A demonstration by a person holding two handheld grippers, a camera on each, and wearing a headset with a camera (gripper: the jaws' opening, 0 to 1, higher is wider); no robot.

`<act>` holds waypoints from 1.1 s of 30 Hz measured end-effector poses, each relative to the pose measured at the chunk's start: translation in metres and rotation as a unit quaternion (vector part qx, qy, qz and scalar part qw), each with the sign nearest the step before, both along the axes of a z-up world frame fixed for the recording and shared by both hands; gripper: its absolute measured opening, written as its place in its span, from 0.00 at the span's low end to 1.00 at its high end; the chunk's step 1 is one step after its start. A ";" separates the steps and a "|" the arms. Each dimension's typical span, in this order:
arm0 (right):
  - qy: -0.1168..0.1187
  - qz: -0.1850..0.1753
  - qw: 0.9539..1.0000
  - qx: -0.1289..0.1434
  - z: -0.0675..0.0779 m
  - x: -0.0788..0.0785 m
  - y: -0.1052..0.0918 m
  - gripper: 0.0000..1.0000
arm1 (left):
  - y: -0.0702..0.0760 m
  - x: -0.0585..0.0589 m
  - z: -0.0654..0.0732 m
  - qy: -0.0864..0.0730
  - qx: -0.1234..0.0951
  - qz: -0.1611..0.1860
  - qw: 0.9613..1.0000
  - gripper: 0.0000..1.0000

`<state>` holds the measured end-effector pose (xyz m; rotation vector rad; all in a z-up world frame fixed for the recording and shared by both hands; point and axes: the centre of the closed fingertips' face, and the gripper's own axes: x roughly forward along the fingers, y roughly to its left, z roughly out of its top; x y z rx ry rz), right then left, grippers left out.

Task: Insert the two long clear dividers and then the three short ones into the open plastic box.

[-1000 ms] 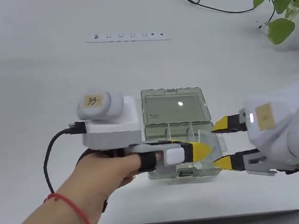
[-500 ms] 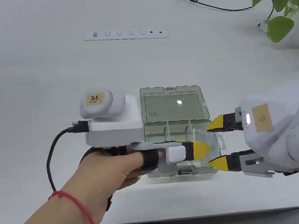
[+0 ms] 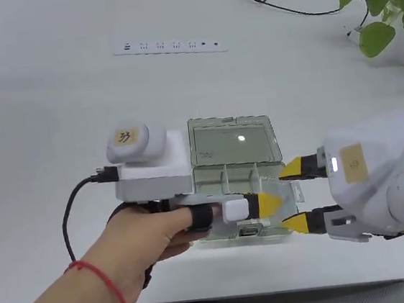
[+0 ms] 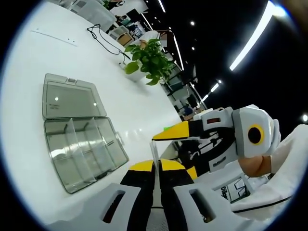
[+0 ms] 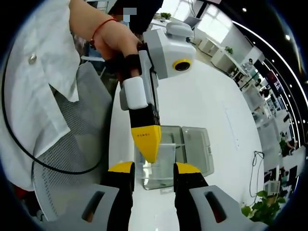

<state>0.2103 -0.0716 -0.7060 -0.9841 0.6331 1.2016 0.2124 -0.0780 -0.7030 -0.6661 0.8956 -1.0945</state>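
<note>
Seemingly upright clear divider [image 4: 154, 151], pinched by left hand-held gripper [image 4: 155, 167]; right hand-held gripper [image 5: 154, 168] apart.

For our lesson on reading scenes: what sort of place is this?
Probably an office or lab: a white workbench, a power strip, a potted plant, and long ceiling lights.

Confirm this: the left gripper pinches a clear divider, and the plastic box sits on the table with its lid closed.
Not quite. The lid is open, lying flat on the table behind the plastic box, as the left gripper view shows. The rest stands: the left gripper pinches a clear divider, and the box sits on the table.
</note>
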 end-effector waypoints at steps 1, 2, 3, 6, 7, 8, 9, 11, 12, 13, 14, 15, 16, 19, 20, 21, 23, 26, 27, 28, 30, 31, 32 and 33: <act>0.000 0.000 1.000 0.000 0.000 0.000 0.000 0.33 | 0.000 0.000 0.000 0.002 -0.001 0.000 1.000 0.00; 0.000 0.000 1.000 0.001 0.000 -0.001 0.000 0.33 | 0.000 0.000 0.000 0.003 -0.002 0.000 1.000 0.00; -0.001 0.000 1.000 0.001 0.000 -0.001 0.000 0.33 | 0.000 0.000 0.001 0.004 -0.004 0.000 1.000 0.00; -0.003 0.000 1.000 0.002 0.001 0.000 0.000 0.33 | 0.000 0.000 0.002 0.004 -0.005 0.002 1.000 0.00; -0.004 0.000 1.000 0.003 0.001 0.000 0.000 0.33 | 0.000 0.000 0.002 0.003 -0.005 0.003 1.000 0.00; -0.005 0.000 1.000 0.003 0.001 0.000 0.001 0.33 | 0.001 0.001 0.002 0.003 -0.005 0.004 1.000 0.00; -0.005 0.000 1.000 0.003 0.001 0.000 0.001 0.33 | 0.001 0.001 0.002 0.004 -0.005 0.005 1.000 0.00; -0.006 -0.003 1.000 0.004 0.002 0.001 0.001 0.34 | 0.001 0.002 0.001 0.003 -0.004 0.007 1.000 0.00; -0.006 -0.004 1.000 0.005 0.002 0.002 0.001 0.34 | 0.002 0.003 0.000 -0.001 -0.002 0.007 1.000 0.00; -0.005 -0.006 1.000 0.007 0.003 0.002 0.001 0.34 | 0.002 0.004 0.001 0.001 -0.002 0.007 1.000 0.00; -0.004 -0.008 1.000 0.010 0.004 0.003 0.001 0.35 | 0.003 0.004 0.001 -0.001 -0.003 0.008 1.000 0.00; -0.005 -0.009 1.000 0.011 0.005 0.003 0.001 0.35 | 0.003 0.005 0.001 -0.005 -0.002 0.008 1.000 0.00; -0.004 -0.009 1.000 0.014 0.007 0.004 0.001 0.35 | 0.004 0.006 0.001 -0.009 -0.001 0.007 1.000 0.00; 0.008 -0.015 0.999 0.031 0.012 0.004 0.001 0.35 | 0.005 0.006 0.002 -0.043 0.007 -0.004 0.999 0.00; 0.017 -0.018 0.999 0.041 0.015 0.005 0.001 0.34 | 0.005 0.006 0.003 -0.066 0.010 -0.012 0.998 0.00; 0.024 -0.019 0.998 0.048 0.017 0.005 0.001 0.34 | 0.005 0.004 0.004 -0.080 0.012 -0.022 0.997 0.00; 0.043 -0.019 0.997 0.064 0.022 0.003 0.002 0.32 | 0.005 -0.001 0.007 -0.109 0.012 -0.039 0.993 0.00; 0.081 -0.022 0.992 0.093 0.032 0.002 0.002 0.28 | 0.007 -0.007 0.010 -0.153 0.015 -0.061 0.986 0.00; 0.088 -0.020 0.991 0.097 0.034 0.002 0.002 0.27 | 0.007 -0.008 0.011 -0.162 0.015 -0.066 0.985 0.00; 0.101 -0.017 0.989 0.106 0.038 0.001 0.003 0.26 | 0.007 -0.010 0.012 -0.178 0.015 -0.074 0.981 0.00; 0.126 -0.008 0.985 0.118 0.043 -0.003 0.005 0.24 | 0.008 -0.013 0.013 -0.209 0.018 -0.091 0.974 0.00; 0.135 -0.006 0.983 0.123 0.045 -0.004 0.006 0.23 | 0.008 -0.015 0.014 -0.222 0.019 -0.098 0.970 0.00; 0.150 -0.004 0.980 0.130 0.048 -0.005 0.007 0.22 | 0.009 -0.016 0.015 -0.234 0.019 -0.104 0.967 0.00; 0.157 0.000 0.979 0.132 0.050 -0.006 0.008 0.21 | 0.008 -0.018 0.017 -0.255 0.016 -0.112 0.960 0.00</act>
